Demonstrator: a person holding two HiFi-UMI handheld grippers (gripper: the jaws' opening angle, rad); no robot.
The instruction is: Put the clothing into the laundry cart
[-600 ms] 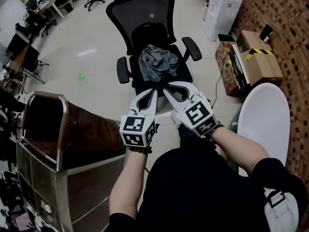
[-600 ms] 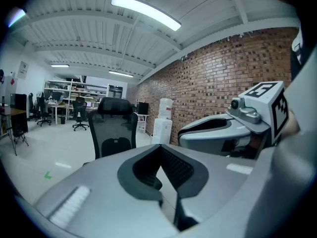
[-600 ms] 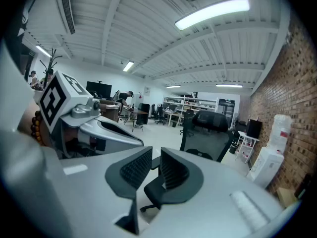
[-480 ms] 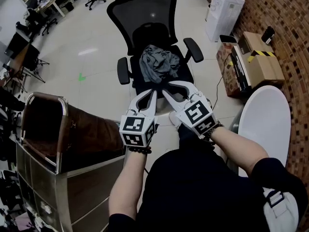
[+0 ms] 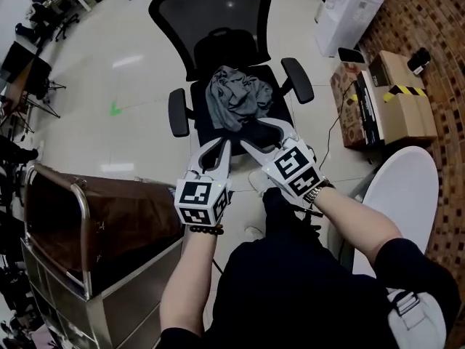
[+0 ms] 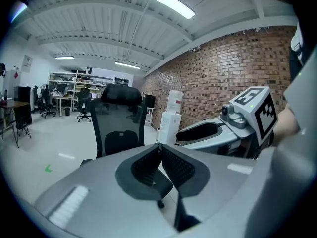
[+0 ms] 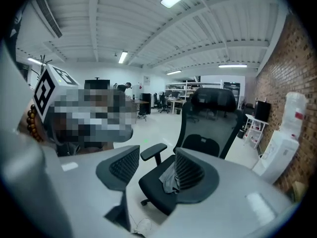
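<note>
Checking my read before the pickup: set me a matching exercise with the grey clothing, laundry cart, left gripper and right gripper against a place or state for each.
Things:
1. grey clothing
2. laundry cart
3. left gripper
4. right gripper

Place or state:
A. jaws apart, nothing between them
B. lying on the seat of the office chair
C. jaws together, holding nothing
D. standing at the lower left of the head view

Pairs: 1-B, 2-D, 3-C, 4-A

No legible text or labels.
</note>
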